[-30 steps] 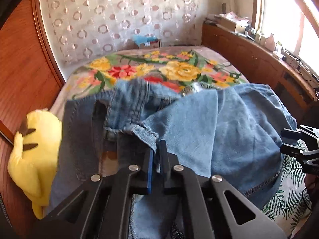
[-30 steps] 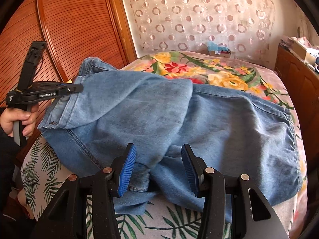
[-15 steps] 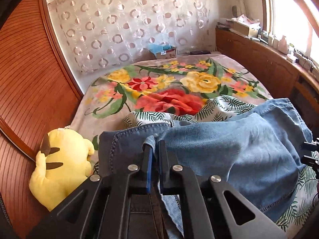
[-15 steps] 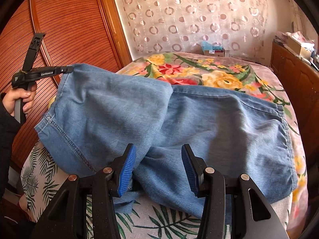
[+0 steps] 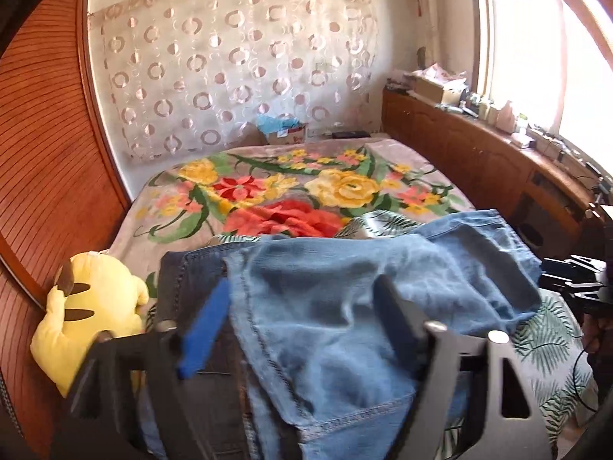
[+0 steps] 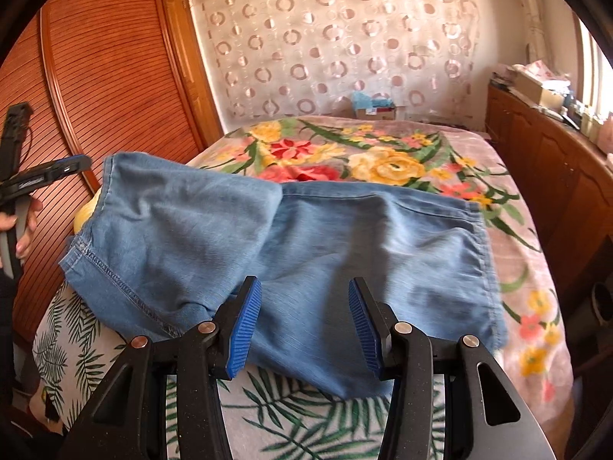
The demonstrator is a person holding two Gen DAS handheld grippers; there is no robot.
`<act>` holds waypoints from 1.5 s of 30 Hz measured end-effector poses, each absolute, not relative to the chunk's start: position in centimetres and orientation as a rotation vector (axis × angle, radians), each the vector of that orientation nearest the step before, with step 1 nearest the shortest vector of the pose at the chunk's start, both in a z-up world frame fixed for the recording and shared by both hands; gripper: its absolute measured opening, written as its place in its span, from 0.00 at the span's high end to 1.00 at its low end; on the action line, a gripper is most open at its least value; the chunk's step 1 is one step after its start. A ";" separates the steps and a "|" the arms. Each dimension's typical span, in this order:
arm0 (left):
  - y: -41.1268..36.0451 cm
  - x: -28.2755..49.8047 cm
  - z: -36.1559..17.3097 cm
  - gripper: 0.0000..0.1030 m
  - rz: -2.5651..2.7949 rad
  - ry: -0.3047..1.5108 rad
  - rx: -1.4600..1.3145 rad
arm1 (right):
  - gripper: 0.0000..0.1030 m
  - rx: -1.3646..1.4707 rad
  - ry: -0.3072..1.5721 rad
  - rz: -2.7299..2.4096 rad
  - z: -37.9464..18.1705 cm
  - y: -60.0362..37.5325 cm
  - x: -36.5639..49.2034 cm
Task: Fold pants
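On the floral bed (image 6: 509, 253), folded jeans (image 6: 306, 237) lie at centre; left gripper (image 5: 302, 329) at six o'clock is opening, empty; right gripper (image 6: 304, 322) gapes empty.

Daylight floods in from the window (image 5: 536, 57) on the right of the left wrist view, where the panes are blown out to near white with glare along the frame. The room is bright and warm-toned; the bed (image 5: 268, 191) is evenly lit. Soft shadows of the left tongs (image 5: 302, 322) fall on the jeans (image 5: 345, 306), and darker patches lie on the denim ahead of the right tongs (image 6: 304, 322). The left tongs are smeared by motion blur as their jaws open; the right tongs look sharp. Both views bend strongly at the edges, curving the wooden wardrobe (image 6: 115, 76), with black vignetting in the corners.
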State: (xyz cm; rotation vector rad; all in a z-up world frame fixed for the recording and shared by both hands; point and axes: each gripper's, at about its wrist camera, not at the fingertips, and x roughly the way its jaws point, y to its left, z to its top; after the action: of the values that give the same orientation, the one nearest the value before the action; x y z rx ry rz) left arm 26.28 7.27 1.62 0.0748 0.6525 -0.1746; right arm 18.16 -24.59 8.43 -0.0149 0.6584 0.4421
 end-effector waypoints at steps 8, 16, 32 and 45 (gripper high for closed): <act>2.8 24.3 0.6 0.21 -0.288 0.627 0.066 | 0.52 -0.013 0.654 0.379 8.8 -25.9 16.3; -0.9 24.3 -2.4 0.21 -0.336 0.685 0.072 | 0.47 -0.046 0.662 0.260 8.0 -27.3 15.9; -5.3 24.8 -5.9 0.21 -0.385 0.761 0.095 | 0.47 0.015 0.744 0.159 5.4 -30.8 19.6; -6.1 24.9 -7.0 0.21 -0.355 0.768 0.118 | 0.47 0.044 0.799 0.142 4.7 -31.6 21.8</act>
State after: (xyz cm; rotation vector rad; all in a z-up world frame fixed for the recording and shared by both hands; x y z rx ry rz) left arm 24.90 -6.13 -6.99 0.1177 0.7677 -0.3548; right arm 21.79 -31.58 4.68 0.0436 0.7993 0.1418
